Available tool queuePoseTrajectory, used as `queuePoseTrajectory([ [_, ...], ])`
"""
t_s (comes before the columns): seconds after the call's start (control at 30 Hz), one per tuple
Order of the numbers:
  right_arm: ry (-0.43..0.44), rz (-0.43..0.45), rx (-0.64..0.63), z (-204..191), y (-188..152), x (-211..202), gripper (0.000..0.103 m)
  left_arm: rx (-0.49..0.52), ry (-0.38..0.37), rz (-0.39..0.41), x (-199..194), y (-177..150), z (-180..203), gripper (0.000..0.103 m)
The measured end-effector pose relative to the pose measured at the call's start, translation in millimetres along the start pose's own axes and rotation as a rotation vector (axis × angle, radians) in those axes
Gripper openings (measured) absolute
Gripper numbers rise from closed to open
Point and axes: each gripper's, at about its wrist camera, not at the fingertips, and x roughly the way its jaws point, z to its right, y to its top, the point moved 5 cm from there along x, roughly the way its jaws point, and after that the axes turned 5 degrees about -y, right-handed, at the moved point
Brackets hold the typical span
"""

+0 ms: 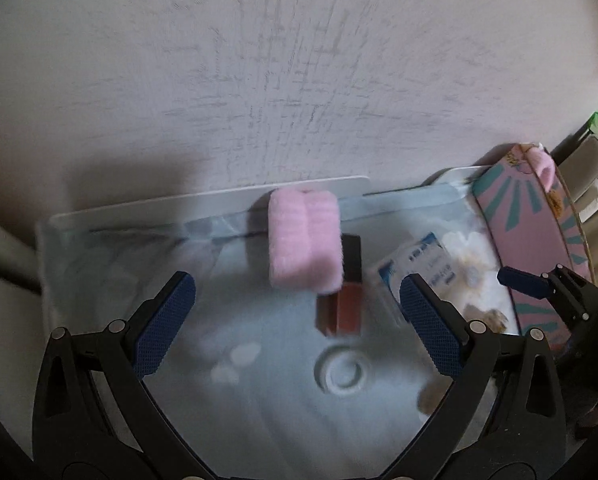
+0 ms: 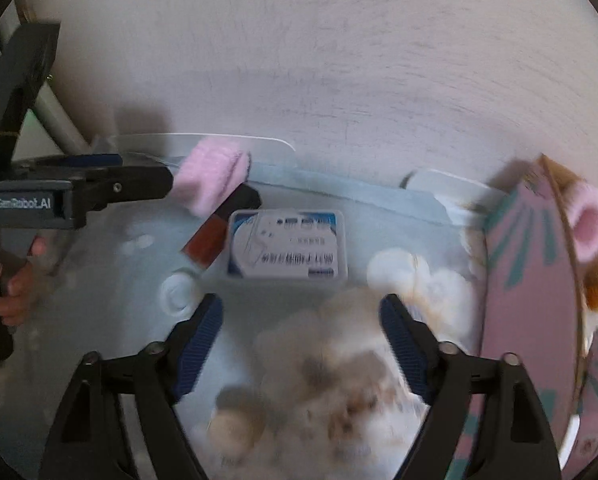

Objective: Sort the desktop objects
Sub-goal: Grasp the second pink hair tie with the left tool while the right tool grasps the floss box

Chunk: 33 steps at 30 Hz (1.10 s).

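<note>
A clear plastic bin (image 1: 79, 224) lies below both grippers. My left gripper (image 1: 297, 284) is open over it with nothing between the pads. Just past its tips a pink fluffy roll (image 1: 305, 246) sits by the bin's far wall, over the dark cap of a brown tube (image 1: 341, 308). A white-and-blue box (image 2: 287, 244) lies flat in the bin. My right gripper (image 2: 301, 304) is open above a white-and-brown plush pile (image 2: 339, 364), which lies between its fingers without the pads pressing on it. The pink roll (image 2: 215, 176) lies beside the left gripper (image 2: 147, 171).
A pink box with teal rays (image 2: 531, 280) stands against the bin's right side, with a pink-eared plush (image 2: 587, 228) in it. A hand (image 2: 15, 280) grips the left tool's handle. The pale table (image 1: 299, 80) extends beyond the bin. A metal frame (image 2: 59, 120) stands at the far left.
</note>
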Motion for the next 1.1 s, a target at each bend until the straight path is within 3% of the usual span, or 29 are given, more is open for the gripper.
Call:
queuePoseTrajectory([
  [0.33, -0.01, -0.014, -0.031, -13.3, 13.2, 36.0, 0.102, -0.015, -0.024, -0.011, 43.6, 17.0, -5.4, 0.097],
  [0.47, -0.013, -0.054, -0.024, -12.7, 12.4, 44.1, 0.102, -0.018, -0.028, -0.056, 59.2, 14.3, -7.9, 0.062],
  [0.6, -0.022, -0.057, -0.008, -10.0, 11.0, 47.9, 0.098, -0.058, -0.076, -0.047, 60.2, 11.9, -11.4, 0.041],
  [0.63, -0.017, -0.068, -0.004, -10.2, 10.3, 49.6, 0.096, -0.062, -0.074, -0.048, 60.2, 11.5, -11.7, 0.041],
  [0.67, -0.004, -0.085, 0.002, -10.9, 9.4, 51.9, 0.086, -0.06, -0.073, -0.046, 59.8, 11.3, -11.0, 0.04],
  [1.1, 0.015, -0.097, 0.083, 10.7, 0.4, 11.9, 0.086, -0.096, -0.066, 0.0, 8.0, 18.3, -0.9, 0.039],
])
